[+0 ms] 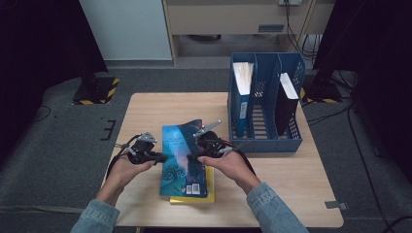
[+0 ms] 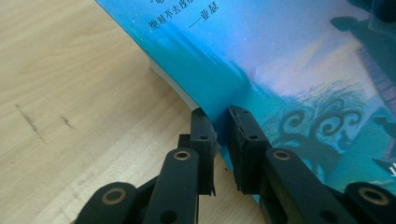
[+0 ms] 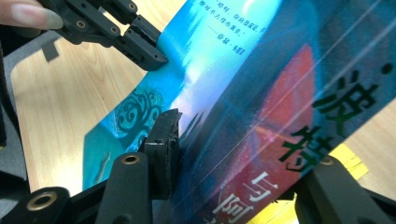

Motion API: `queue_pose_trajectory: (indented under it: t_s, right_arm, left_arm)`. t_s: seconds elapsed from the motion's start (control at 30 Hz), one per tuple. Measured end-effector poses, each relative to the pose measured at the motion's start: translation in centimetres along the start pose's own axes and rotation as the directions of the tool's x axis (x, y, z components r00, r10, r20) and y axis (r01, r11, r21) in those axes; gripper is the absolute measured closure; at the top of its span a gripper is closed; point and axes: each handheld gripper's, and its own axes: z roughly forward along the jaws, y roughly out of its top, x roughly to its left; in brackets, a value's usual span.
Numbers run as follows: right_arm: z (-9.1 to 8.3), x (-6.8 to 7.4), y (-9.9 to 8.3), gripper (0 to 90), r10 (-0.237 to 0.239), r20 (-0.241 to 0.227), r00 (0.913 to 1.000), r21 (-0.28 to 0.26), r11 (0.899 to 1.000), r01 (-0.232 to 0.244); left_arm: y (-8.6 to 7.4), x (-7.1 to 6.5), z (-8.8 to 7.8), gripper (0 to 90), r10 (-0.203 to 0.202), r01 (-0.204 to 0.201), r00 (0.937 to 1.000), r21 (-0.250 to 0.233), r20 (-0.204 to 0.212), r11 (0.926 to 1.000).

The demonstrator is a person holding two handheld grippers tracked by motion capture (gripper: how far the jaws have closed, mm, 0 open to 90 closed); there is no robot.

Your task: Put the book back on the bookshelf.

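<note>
**Two grippers clamp a blue paperback over a yellow book**

The wooden desk [image 1: 145,104] carries a blue file rack [image 1: 265,141] at its far right, with a book standing in its left compartment [image 1: 241,92] and a dark one [image 1: 286,104] in its right compartment. Near the front middle of the desk, a blue paperback [image 1: 182,162] with Chinese lettering lies partly lifted, its far end raised, on top of a yellow book [image 1: 210,187] whose edge shows along the right and front. The left gripper [image 2: 219,121] comes at the paperback's left edge, its jaws nearly together and pinching the cover's edge between them. The right gripper [image 3: 233,154] holds the book's right side, near the spine; its jaws are spread to the book's thickness, one on the blue cover, the other under the red-and-blue face.
</note>
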Motion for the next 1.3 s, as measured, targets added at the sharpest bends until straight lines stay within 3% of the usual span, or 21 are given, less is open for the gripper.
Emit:
queue_pose_trajectory:
  t_s: [0.33, 0.9, 1.3]
  right_arm:
    - [-1.3, -0.4, 1.0, 55.2, 0.005, 0.010, 0.9999, -0.020, 1.000, -0.005]
    - [-3.2, -0.9, 2.8, 60.7, -0.008, 0.050, 0.9987, -0.054, 0.998, 0.011]
    - [-4.2, -0.9, 4.2, 66.7, -0.032, 0.068, 0.9971, -0.071, 0.997, 0.037]
  left_arm:
    - [1.2, -0.7, -0.8, 80.6, 0.052, -0.052, 0.9985, 0.007, -0.018, 0.9986]
    - [2.8, -0.9, -1.8, 81.1, 0.080, -0.081, 0.9960, -0.015, -0.041, 0.9966]
    - [3.7, -0.7, -2.7, 81.5, 0.078, -0.080, 0.9951, -0.036, -0.061, 0.9961]
